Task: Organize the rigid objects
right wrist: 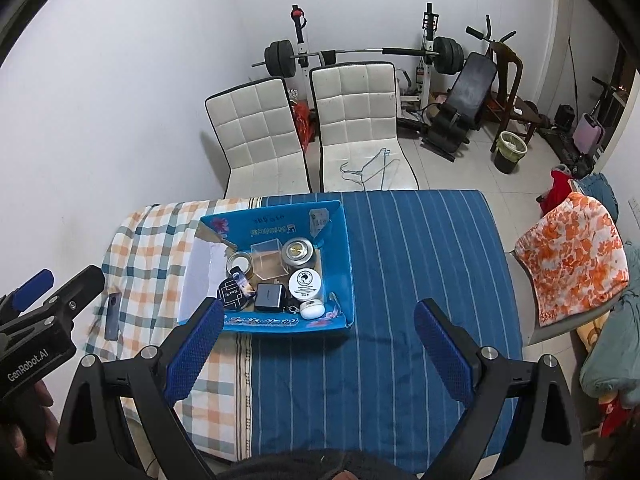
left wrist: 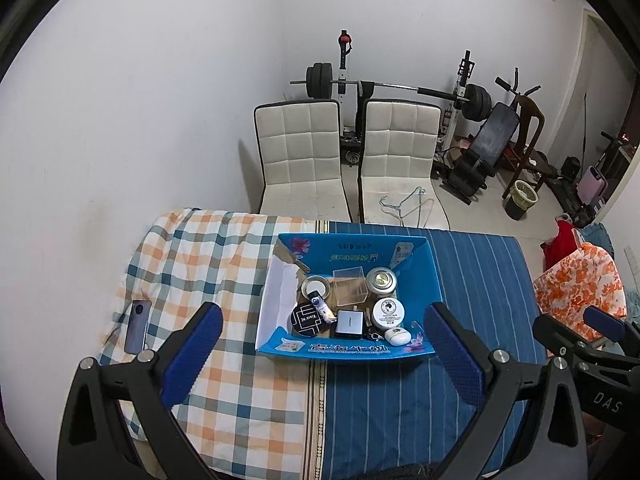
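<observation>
A blue cardboard box stands on the cloth-covered table. It holds a clear plastic cube, a silver round tin, a white jar, a grey charger, a black round compact, a white earbud case and a small tin. My left gripper is open and empty, held above the table just in front of the box. My right gripper is open and empty, in front of the box and to its right.
A phone lies on the checked cloth at the left. Two white chairs stand behind the table, with a barbell rack beyond them. A chair draped with orange-patterned cloth stands at the right edge.
</observation>
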`<state>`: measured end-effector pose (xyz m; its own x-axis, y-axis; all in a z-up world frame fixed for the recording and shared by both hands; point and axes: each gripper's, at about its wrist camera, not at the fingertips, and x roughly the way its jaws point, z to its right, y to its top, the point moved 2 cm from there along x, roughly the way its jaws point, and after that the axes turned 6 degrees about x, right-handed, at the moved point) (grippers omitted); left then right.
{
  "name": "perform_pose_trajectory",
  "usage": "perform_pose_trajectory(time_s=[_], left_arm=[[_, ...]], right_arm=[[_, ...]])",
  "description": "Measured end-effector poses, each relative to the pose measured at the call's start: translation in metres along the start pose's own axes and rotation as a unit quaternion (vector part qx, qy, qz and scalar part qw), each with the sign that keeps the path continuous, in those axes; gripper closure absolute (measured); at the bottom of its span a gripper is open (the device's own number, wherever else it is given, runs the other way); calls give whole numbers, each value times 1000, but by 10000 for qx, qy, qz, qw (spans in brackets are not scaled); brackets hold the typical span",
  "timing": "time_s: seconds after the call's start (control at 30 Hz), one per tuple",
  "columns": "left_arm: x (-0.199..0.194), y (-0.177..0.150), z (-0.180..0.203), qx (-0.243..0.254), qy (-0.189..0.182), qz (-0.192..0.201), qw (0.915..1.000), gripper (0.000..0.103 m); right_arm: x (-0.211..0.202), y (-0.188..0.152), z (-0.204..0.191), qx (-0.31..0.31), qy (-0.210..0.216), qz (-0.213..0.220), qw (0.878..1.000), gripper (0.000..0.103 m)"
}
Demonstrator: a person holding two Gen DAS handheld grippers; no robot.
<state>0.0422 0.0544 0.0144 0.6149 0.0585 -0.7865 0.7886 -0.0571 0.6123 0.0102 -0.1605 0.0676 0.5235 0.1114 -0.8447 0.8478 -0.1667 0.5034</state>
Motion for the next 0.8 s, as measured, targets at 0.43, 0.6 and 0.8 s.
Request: perform_pose_trajectory(time_s=[0.43,0.6,0.8], left_arm=[[3,-7,4,-43,38,-152,9999,0],[2,-7,2,-53,57,-139,9999,0],[2,-8,1,-57,59,-144,9999,0]], right_arm=[[3,-2,8,-69,-37,-43,10000,5],[5,-3,10,-74,-38,-73,9999,5],[1,-2,9,-105,-20,13,9999,5]])
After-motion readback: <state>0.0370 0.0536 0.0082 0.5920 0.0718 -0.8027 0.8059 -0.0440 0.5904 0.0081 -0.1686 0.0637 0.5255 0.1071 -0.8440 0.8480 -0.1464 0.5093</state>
